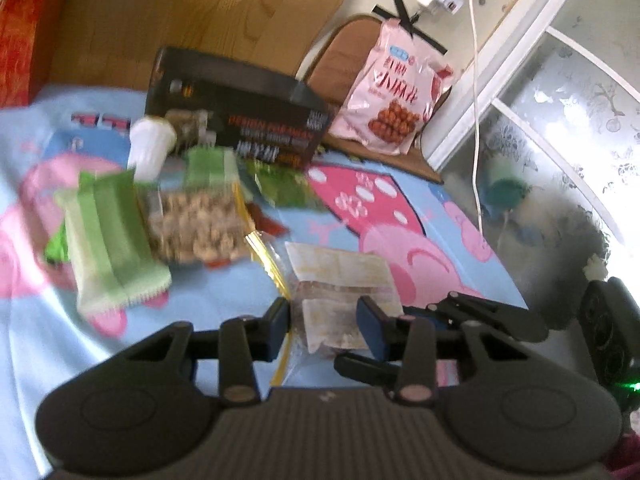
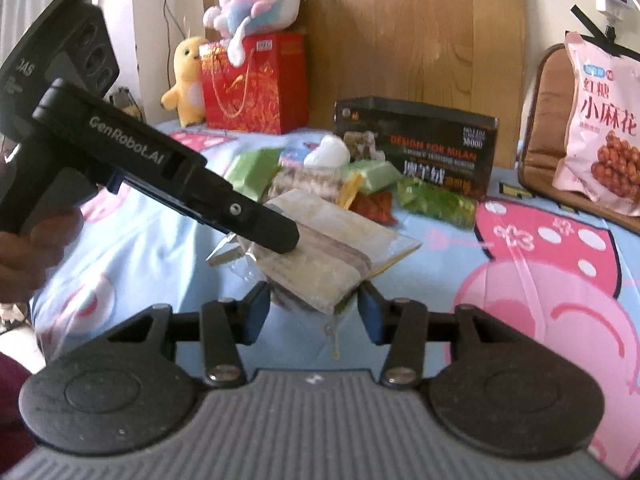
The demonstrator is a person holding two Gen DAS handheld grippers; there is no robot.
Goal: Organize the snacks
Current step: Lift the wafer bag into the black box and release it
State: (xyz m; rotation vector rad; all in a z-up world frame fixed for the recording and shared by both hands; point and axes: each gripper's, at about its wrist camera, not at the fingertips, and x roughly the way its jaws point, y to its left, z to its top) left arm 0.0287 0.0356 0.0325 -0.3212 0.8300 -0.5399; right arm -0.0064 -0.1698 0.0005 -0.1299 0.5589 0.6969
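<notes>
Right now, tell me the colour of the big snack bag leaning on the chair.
Pink snack bag, clearest in the right wrist view.

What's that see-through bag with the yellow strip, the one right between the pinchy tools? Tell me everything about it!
The clear zip bag is thin, crinkly plastic with a yellow seal strip along one edge. Inside are flat pale yellow and brownish packets. It lies tilted on the blue and pink cartoon blanket, apart from the snack pile behind it. The left tool is open around its near end, and in the right wrist view its black finger rests on top. The right tool is open around another corner. Whether the seal is closed cannot be told.
</notes>
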